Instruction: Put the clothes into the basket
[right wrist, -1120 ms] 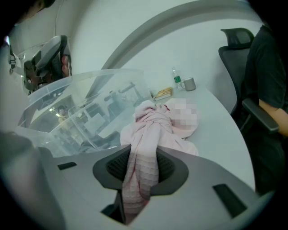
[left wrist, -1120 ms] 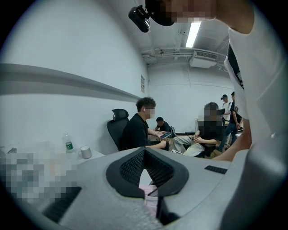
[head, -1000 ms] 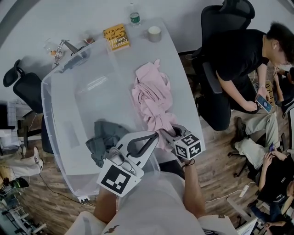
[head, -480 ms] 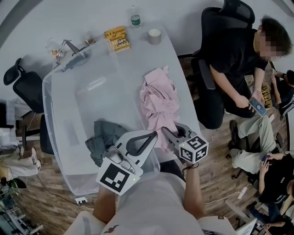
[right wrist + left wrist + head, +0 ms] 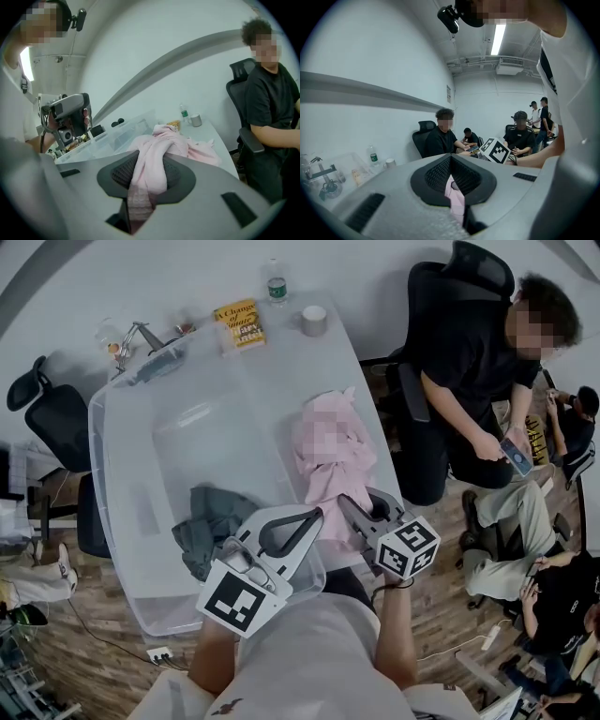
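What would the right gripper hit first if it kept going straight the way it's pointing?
Most likely the pink garment: the right gripper clamps one end, and the rest lies heaped directly ahead, though depth is unclear.

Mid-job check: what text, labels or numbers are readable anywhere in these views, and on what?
"A Change of Climate": cover of the yellow book, only just legible in the head view.
Green label on the bottle: too small to read.
Two marker cubes: black-and-white square patterns, no words.
Nothing else is readable.
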